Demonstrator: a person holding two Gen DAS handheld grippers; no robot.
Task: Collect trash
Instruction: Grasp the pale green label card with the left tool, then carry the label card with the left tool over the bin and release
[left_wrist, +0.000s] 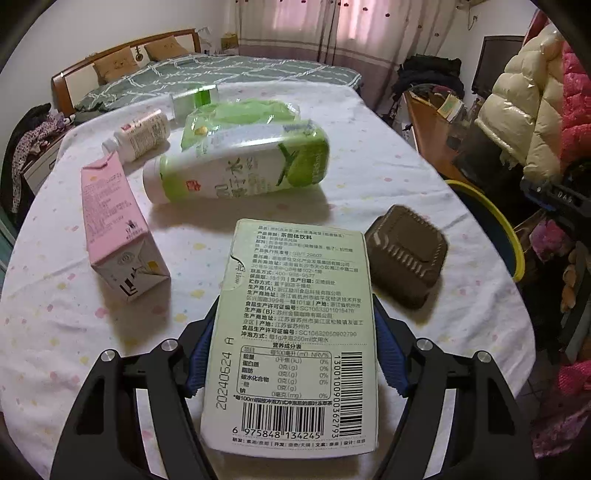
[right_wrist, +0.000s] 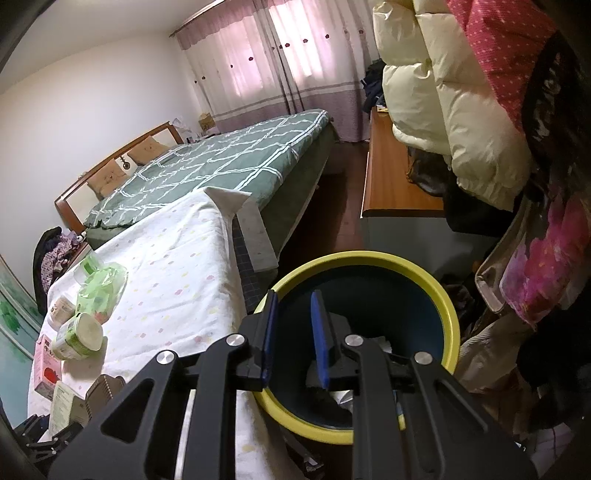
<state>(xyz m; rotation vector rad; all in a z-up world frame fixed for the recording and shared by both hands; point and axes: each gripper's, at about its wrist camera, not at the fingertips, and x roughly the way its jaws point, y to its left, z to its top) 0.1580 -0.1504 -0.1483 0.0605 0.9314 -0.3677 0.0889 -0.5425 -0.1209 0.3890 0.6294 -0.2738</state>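
Observation:
A pale green tea box (left_wrist: 295, 332) with printed text and barcodes lies on the white dotted tablecloth (left_wrist: 369, 184). My left gripper (left_wrist: 295, 302) is around it, both blue pads against its long sides. Behind it lie a green-and-white bottle (left_wrist: 240, 166), a pink carton (left_wrist: 114, 221), a brown plastic tray (left_wrist: 406, 254), a small white bottle (left_wrist: 140, 134) and a crumpled green wrapper (left_wrist: 240, 114). My right gripper (right_wrist: 294, 295) hovers over the yellow-rimmed dark bin (right_wrist: 369, 256), its jaws a narrow gap apart with nothing between them. Paper scraps lie inside the bin.
The bin (left_wrist: 495, 221) stands off the table's right edge. A bed with a green checked cover (right_wrist: 229, 162) lies beyond the table. A wooden cabinet (right_wrist: 391, 184), a cream puffer jacket (right_wrist: 443, 92) and pink clothes crowd the right side.

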